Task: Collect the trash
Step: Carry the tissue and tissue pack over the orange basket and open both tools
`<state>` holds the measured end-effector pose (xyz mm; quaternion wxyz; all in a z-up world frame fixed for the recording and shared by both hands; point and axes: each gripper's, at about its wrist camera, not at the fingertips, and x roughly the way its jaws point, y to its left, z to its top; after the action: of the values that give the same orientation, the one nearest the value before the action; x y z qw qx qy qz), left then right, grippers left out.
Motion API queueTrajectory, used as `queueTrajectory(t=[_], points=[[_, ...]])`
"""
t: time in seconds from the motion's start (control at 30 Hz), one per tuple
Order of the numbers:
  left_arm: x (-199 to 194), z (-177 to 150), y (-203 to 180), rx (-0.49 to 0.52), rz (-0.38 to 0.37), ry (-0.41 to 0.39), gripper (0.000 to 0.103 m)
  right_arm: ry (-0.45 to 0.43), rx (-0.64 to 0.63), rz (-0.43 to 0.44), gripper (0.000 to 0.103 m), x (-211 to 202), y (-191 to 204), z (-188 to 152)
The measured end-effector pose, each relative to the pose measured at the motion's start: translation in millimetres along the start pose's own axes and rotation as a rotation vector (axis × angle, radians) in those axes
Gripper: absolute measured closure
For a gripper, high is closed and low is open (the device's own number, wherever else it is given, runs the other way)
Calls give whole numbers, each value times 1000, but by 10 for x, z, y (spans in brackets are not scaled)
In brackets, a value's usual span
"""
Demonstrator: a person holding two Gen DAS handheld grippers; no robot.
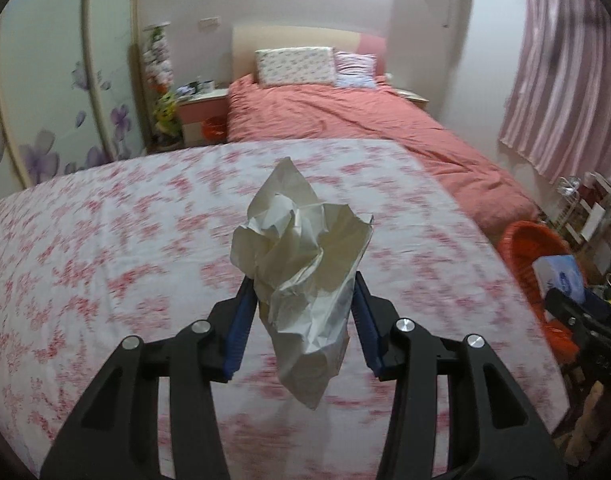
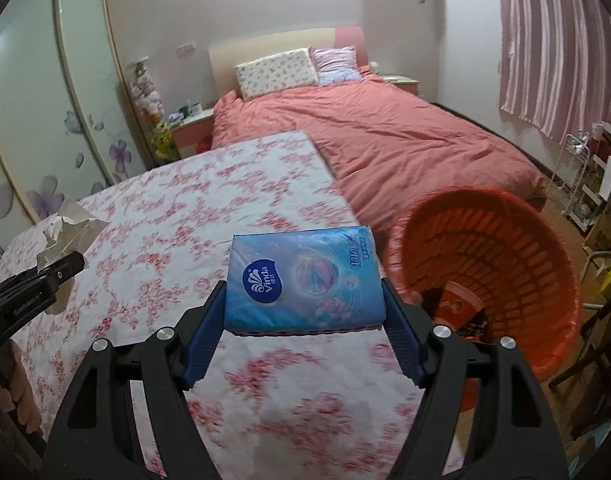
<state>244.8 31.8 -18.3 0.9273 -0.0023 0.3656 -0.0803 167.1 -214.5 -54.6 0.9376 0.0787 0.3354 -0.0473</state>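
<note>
Above the tabletop (image 1: pixel 105 240), near its right edge, the right tool (image 2: pixel 305 312) clamps a soft, glossy blue tissue pack (image 2: pixel 301 280) across its short sides. The left tool (image 1: pixel 301 300) grips a crumpled white paper wad (image 1: pixel 301 248) at its waist. Both items appear light and compressible; hold them mid-body. The orange lattice basket (image 2: pixel 545 280) stands beside the right edge, containing a printed cup (image 2: pixel 461 306).

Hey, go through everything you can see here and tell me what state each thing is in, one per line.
Left gripper: shut on the crumpled white paper.
Crumpled white paper: scrunched, held above the floral tablecloth.
Right gripper: shut on the blue Vinda tissue pack.
Blue Vinda tissue pack: flat, label up, held.
Orange plastic basket: open-topped, some trash inside.
Floral tablecloth: spread flat.
</note>
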Motion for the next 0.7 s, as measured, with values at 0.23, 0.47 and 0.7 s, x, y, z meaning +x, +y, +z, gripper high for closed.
queueTrajectory(t=[0.23, 0.47, 0.7], points=[[-125, 47, -618, 63, -113, -21, 57, -54, 51, -37, 30, -169, -377, 51], [-137, 78, -1292, 132, -223, -23, 57, -86, 119, -91, 30, -226, -837, 93], [22, 38, -2023, 197, -334, 10, 57, -95, 171, -128, 30, -150, -1216, 148]])
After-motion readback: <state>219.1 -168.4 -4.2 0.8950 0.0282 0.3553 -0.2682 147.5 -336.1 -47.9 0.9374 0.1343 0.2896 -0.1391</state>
